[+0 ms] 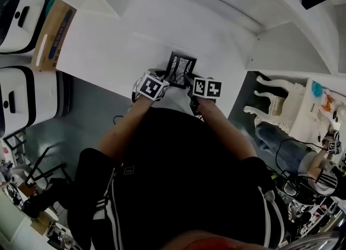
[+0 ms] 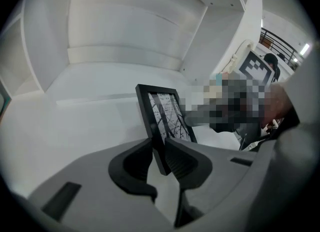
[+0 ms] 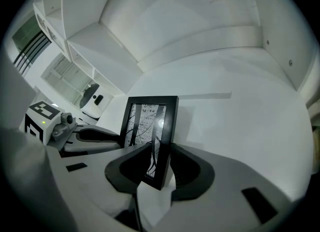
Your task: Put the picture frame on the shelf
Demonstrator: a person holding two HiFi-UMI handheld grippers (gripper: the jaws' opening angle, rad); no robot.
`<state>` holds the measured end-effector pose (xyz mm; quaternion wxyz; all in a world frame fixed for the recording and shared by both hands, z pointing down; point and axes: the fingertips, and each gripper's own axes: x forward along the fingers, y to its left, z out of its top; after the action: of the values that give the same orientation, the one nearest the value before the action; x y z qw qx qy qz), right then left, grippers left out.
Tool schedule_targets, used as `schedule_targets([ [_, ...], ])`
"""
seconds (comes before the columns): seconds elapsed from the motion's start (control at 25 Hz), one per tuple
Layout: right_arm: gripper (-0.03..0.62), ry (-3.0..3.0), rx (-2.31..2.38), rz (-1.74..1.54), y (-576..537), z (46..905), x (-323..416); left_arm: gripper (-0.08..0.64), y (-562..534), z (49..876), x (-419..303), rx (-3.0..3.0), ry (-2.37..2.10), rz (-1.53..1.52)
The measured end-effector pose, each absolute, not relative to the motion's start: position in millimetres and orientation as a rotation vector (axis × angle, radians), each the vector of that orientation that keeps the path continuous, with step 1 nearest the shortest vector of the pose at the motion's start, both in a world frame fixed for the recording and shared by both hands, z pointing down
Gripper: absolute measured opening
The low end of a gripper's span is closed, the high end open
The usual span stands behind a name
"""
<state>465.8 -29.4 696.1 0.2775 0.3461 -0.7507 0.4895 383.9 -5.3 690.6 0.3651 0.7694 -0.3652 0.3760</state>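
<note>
Black picture frame [image 3: 150, 121] between left tool [image 2: 159, 157] and right tool [image 3: 159, 168] (upright).

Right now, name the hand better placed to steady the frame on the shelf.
Left, likely: the left tongs pinch the frame at its edge; the right tongs sit slack around it.

White shelf [image 1: 108, 44]: flat board w/ white back panel and side walls, low step running along the rear. On/over it is a black picture frame [image 1: 180, 69], upright, near the front edge, well clear of the back panel. Frame's bottom edge is hidden, so can't tell if it's actually seated on the board.
</note>
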Motion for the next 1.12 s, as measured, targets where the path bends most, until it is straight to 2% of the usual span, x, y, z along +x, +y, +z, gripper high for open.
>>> schedule_targets([
  [0.6, 0.11, -1.99, 0.91, 1.119, -32, 720, 458, 0.08, 4, 710, 378, 1.89, -0.975, 0.985],
  [1.12, 0.089, -2.072, 0.982, 1.184, -34, 698, 459, 0.078, -1, 693, 373, 1.914, -1.043, 1.019],
])
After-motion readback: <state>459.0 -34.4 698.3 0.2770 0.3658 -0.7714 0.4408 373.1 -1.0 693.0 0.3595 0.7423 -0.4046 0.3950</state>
